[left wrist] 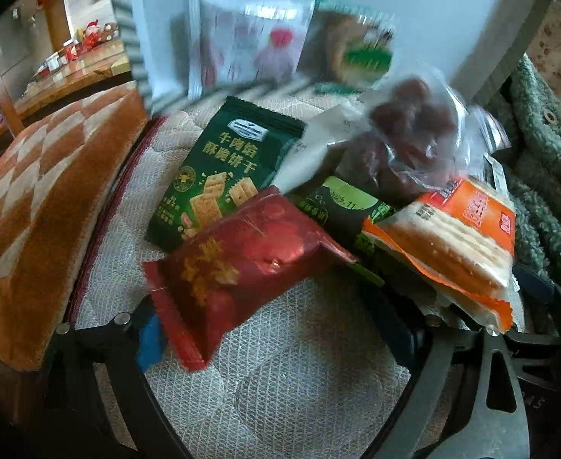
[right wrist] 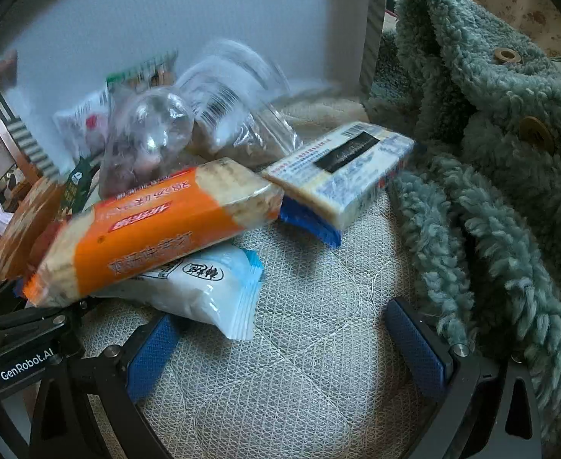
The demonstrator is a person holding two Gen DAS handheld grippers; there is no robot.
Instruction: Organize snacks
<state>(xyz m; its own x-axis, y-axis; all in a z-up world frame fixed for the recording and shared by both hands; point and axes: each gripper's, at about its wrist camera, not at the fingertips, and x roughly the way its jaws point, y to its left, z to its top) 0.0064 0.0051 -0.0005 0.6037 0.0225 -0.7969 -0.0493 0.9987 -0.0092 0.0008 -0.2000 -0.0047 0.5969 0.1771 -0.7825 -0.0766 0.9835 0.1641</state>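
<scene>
Quilted white mattress (right wrist: 299, 363) fills the gap of the right gripper (right wrist: 292, 344), spread wide and empty. Teal fleece garment (right wrist: 491, 172) crowds its right side. Orange cracker pack (right wrist: 146, 229) lies far left atop a pale blue packet (right wrist: 211, 290). Left gripper (left wrist: 273, 329) stands wide, a glossy red snack bag (left wrist: 238, 267) between its fingers, ungripped; a checkered cushion (left wrist: 43, 199) lies left

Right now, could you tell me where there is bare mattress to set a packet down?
Bare mattress lies between the white-blue packet and the green fleece, and below the red packet. The pile around the orange crackers is crowded.
</scene>
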